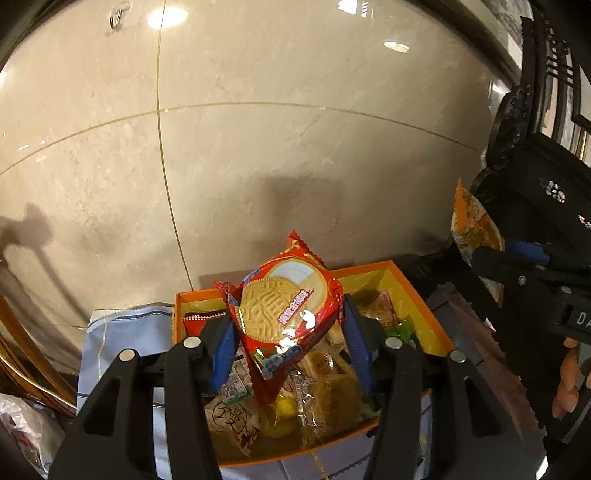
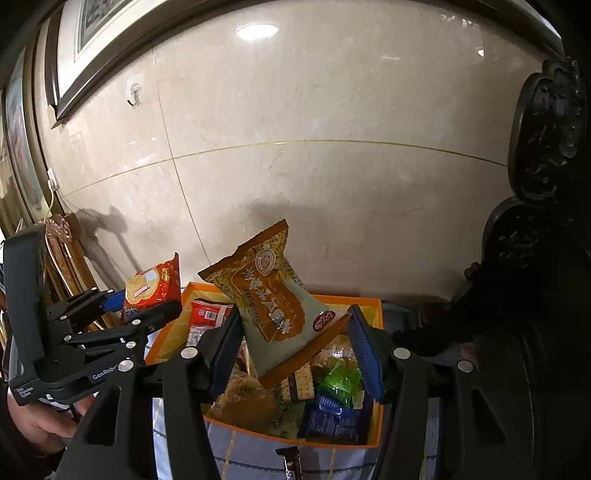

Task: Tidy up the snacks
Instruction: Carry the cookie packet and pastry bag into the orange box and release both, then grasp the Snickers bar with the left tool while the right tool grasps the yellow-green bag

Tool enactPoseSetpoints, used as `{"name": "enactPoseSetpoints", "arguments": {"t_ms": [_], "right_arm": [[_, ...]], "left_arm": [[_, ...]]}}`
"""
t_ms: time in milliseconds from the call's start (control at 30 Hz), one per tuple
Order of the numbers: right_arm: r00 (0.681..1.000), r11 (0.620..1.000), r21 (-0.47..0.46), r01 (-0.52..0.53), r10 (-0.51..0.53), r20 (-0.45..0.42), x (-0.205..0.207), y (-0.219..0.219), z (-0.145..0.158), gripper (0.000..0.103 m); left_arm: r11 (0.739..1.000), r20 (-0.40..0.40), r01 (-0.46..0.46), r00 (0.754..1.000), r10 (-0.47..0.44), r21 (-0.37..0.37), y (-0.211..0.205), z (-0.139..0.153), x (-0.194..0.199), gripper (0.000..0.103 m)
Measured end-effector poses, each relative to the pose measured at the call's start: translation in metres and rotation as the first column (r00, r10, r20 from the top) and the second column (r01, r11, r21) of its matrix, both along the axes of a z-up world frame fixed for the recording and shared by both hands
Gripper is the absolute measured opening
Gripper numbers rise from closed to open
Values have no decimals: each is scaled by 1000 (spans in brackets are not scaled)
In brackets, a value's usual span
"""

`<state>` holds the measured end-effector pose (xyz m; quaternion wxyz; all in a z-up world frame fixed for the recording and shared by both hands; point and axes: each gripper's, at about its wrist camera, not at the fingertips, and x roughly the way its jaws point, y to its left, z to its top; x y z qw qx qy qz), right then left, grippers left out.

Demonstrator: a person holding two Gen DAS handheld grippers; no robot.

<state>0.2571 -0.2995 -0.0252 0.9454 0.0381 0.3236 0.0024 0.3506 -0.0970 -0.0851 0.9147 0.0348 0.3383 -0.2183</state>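
Left tongs (image 1: 288,332) pinch a red biscuit pack (image 1: 286,306) above the orange box (image 1: 424,295); right tongs (image 2: 295,343) pinch a brown snack bag (image 2: 273,295) over the same box.

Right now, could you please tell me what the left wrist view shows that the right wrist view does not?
Only the left wrist view shows a white plastic bag at lower left and the round-biscuit picture on the red packet in the left gripper. Only the right wrist view shows a framed picture on the wall, a blue packet in the box, and the printed front of the brown packet in the right gripper. Both show the orange box of snacks, both packets and the marble wall.
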Motion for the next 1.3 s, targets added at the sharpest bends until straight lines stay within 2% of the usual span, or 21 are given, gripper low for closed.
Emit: {"name": "enactPoseSetpoints", "arguments": {"t_ms": [100, 133, 167, 200, 233, 333, 533, 1133, 1233, 1300], "right_arm": [[1000, 1000, -8, 10, -10, 3, 6, 1, -3, 58], [1000, 1000, -13, 8, -8, 3, 9, 1, -5, 60], [1000, 1000, -26, 7, -7, -5, 13, 2, -10, 70], [1000, 999, -47, 18, -19, -16, 15, 2, -15, 77], [999, 997, -70, 31, -33, -20, 15, 3, -19, 83], [999, 996, -85, 32, -35, -29, 7, 3, -30, 83], [998, 994, -102, 36, -41, -43, -9, 2, -44, 83], [999, 991, -131, 7, -14, -48, -50, 25, -29, 83], [998, 991, -128, 28, -35, -53, -65, 25, -34, 83], [994, 993, -93, 68, -75, -75, -83, 17, -49, 83]], "left_arm": [[1000, -11, -12, 1000, 12, 15, -3, -10, 8, 53], [1000, -17, -15, 1000, 15, 19, -4, -14, 10, 59], [1000, -26, -17, 999, 18, 25, -6, -20, 13, 68], [999, -40, -26, 999, 27, 34, -7, -27, 16, 87], [998, -49, -50, 997, 53, 49, -5, -36, 18, 92], [997, -82, -67, 994, 70, 40, 3, -56, 13, 92], [997, -97, -56, 993, 60, 45, 11, -71, -8, 92], [999, -108, -38, 993, 42, 32, 22, -59, -64, 92], [999, -117, -33, 992, 36, 22, 24, -60, -77, 92], [1000, -127, -22, 992, 25, 18, 24, -67, -93, 93]]}}
